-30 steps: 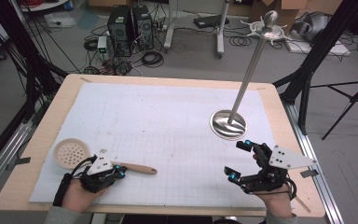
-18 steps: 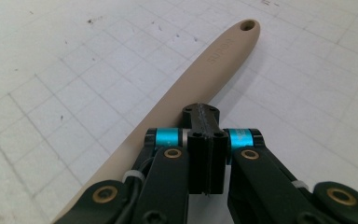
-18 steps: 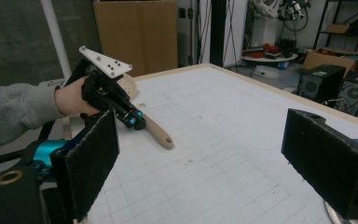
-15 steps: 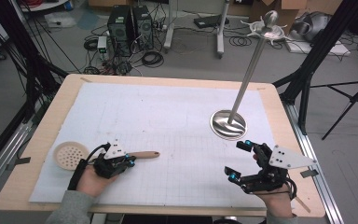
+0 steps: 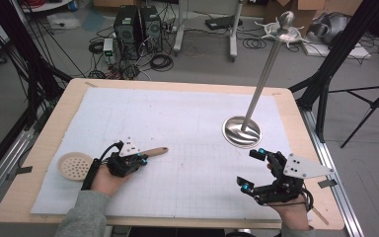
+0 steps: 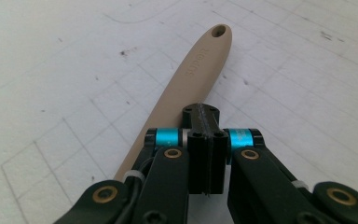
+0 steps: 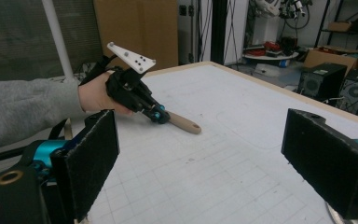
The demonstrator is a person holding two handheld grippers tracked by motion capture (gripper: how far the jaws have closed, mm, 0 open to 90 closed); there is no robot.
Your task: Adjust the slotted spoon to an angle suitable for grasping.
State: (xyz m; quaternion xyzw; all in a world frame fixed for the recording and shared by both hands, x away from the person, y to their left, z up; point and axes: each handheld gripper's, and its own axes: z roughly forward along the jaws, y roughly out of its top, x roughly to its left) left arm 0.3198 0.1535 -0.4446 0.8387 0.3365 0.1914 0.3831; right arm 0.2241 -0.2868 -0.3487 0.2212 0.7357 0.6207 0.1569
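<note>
Saw left gripper [image 6: 205,116] fingers pressed together above tan spoon handle [image 6: 193,79], gripping nothing. Right gripper [image 7: 200,158] fingers stood wide apart, empty, over counter [image 5: 69,106].

One skimmer [image 5: 109,163], one steel stand [image 5: 242,131], two grippers.

A wooden-edged table [image 5: 44,128] carries a white gridded mat [image 5: 177,118] over most of its top. Beyond its far edge lies a grey floor [image 5: 202,64] strewn with black cables [image 5: 160,61]. Two dark computer towers [image 5: 138,24] stand on the floor at the far left, and a white stand base [image 5: 234,29] sits near the middle. Cardboard boxes [image 5: 321,7] are stacked at the far right. Black frame legs [image 5: 335,54] rise at the right, with a tripod leg [image 5: 370,111] beside them.
</note>
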